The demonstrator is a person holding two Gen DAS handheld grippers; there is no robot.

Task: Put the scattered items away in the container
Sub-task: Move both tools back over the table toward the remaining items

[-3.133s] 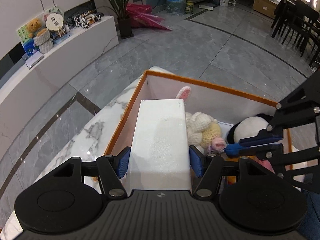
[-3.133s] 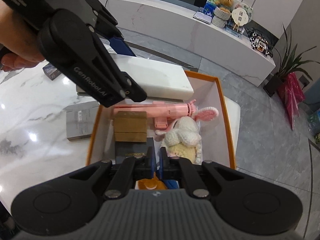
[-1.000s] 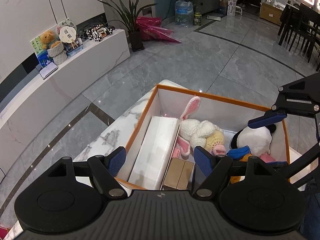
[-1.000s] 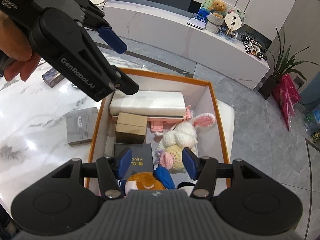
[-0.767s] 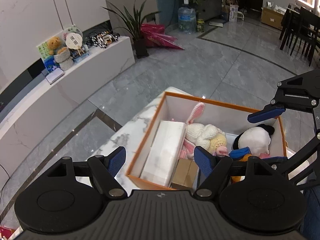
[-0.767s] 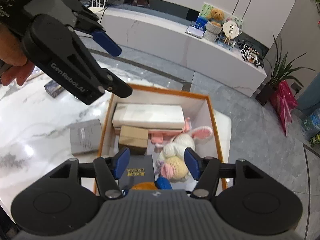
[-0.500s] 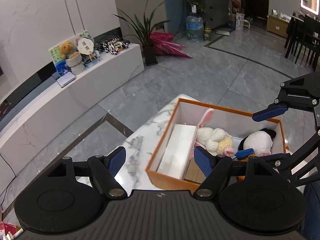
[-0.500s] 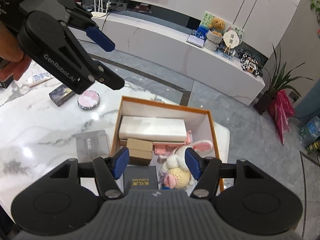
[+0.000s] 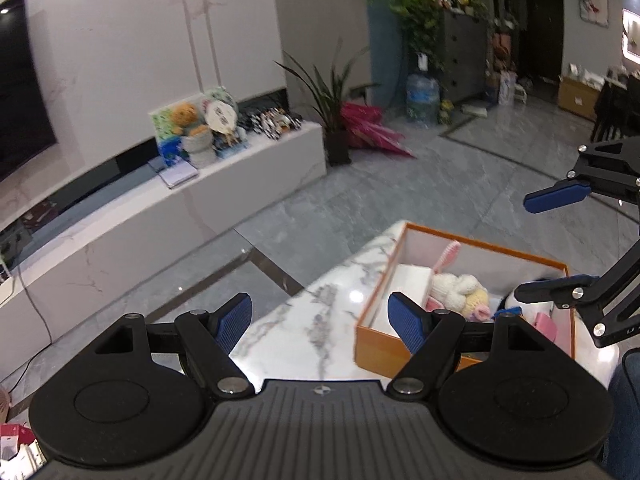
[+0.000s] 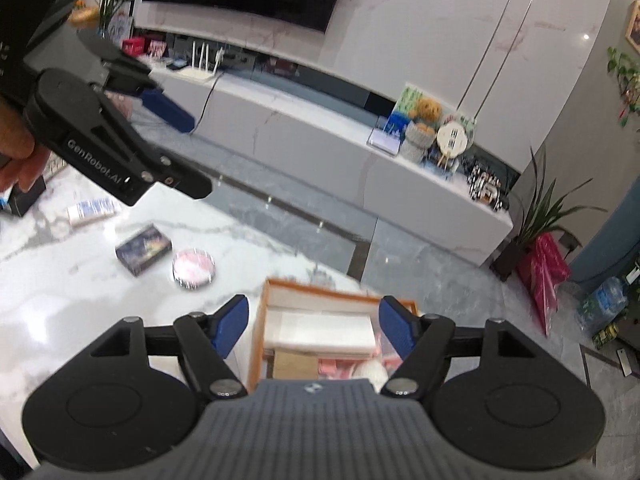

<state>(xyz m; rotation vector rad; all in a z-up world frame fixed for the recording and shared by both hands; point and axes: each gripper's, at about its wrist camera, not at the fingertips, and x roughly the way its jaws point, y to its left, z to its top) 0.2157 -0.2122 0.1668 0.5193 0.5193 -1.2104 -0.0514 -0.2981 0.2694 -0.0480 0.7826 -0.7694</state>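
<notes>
Spanning both views, a glossy white marble table (image 9: 320,316) with grey veining carries the orange-walled rectangular container (image 9: 384,344) near its rounded end. Inside lie a long white box (image 9: 408,288), a knitted cream bunny with a pink ear (image 9: 456,284), and a plain brown carton (image 10: 294,364). Out on the bare stone, well apart from the container, rest a dark printed box (image 10: 142,250) and a round pink compact with a shiny rim (image 10: 193,269). Ribbed blue pads tip both tools: the left gripper (image 9: 320,318) stands wide and empty; the right gripper (image 10: 314,326) is opening, gripping nothing.
</notes>
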